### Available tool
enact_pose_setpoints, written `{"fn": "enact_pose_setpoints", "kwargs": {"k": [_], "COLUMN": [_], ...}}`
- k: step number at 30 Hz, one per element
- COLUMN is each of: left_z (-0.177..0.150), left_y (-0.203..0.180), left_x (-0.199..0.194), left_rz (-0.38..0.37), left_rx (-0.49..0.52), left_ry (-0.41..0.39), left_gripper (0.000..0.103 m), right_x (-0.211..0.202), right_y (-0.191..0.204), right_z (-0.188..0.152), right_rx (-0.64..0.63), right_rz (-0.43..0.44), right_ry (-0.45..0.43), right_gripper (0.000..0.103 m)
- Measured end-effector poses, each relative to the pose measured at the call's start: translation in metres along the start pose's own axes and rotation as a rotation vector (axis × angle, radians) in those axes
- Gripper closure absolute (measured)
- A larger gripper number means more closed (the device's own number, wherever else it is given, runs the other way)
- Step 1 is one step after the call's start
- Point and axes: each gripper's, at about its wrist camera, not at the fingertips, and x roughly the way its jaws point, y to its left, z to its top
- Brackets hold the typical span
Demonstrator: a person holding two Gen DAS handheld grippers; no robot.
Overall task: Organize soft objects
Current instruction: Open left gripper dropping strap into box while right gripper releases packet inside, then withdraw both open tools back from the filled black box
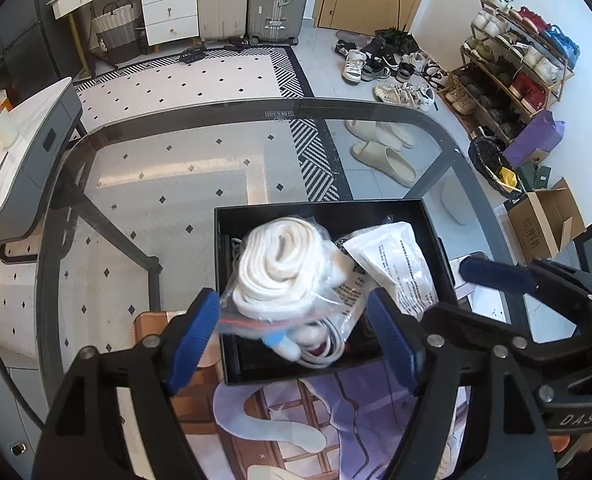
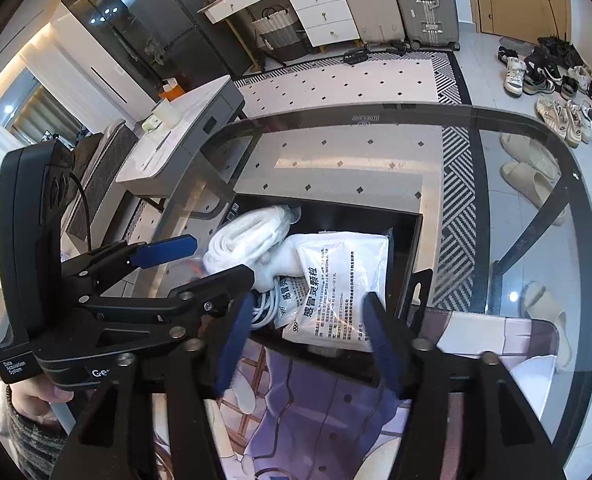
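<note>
Both grippers, left [image 1: 294, 336] and right [image 2: 307, 336], hang released over the black box [image 1: 323, 210], where the white packet [image 2: 337, 288] lies lengthwise toward the far wall beside the bagged rope [image 1: 284, 264].

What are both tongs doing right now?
Left tongs: open, holding nothing, above the bagged rope in the box.
Right tongs: open, holding nothing, above the white packet.

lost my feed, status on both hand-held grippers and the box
Left hand-held gripper open, right hand-held gripper open. Rope bag and white pouch in black box. Nothing in the way.
</note>
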Motion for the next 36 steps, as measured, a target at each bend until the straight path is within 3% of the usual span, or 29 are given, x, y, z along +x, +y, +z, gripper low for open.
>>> {"fn": "enact_pose_setpoints", "kwargs": {"k": [3,6,9,11,16,24,36], "left_z": [-0.002,-0.003,-0.006,-0.009,-0.016,-0.032,-0.055], "left_y": [-0.001,-0.001,-0.003,-0.003,-0.002,-0.003,0.015], "left_x": [-0.007,-0.015,-0.022,-0.027,-0.036,-0.051,-0.064], "left_rz": [-0.001,-0.002,-0.003,0.004,0.017,0.064,0.068], "left_rx": [0.004,-0.002,-0.001,-0.002,0.004,0.028,-0.017], "left_ry": [-0.003,-0.019,-0.025,-0.017,-0.026,-0.073,-0.165], "left_gripper": [0.023,0.012,0.011,0.004,0.0,0.0,0.0], "right_x": [-0.009,-0.02,-0.028,-0.033,-0.04,-0.049,-0.062], "right_y": [0.001,0.001,0.0,0.003,0.005,0.012,0.016], "right_z": [-0.002,-0.005,-0.008,-0.01,-0.017,-0.029,-0.049], "right_rx": [0.006,0.008,0.009,0.01,0.013,0.015,0.01], "right_rz": [0.0,-0.009,-0.009,-0.011,-0.028,-0.039,-0.072], "right_ry": [-0.014,-0.032,-0.046,-0.055,-0.066,-0.099,-0.204], "right_gripper": [0.03,0.023,0.016,0.013,0.002,0.001,0.001]}}
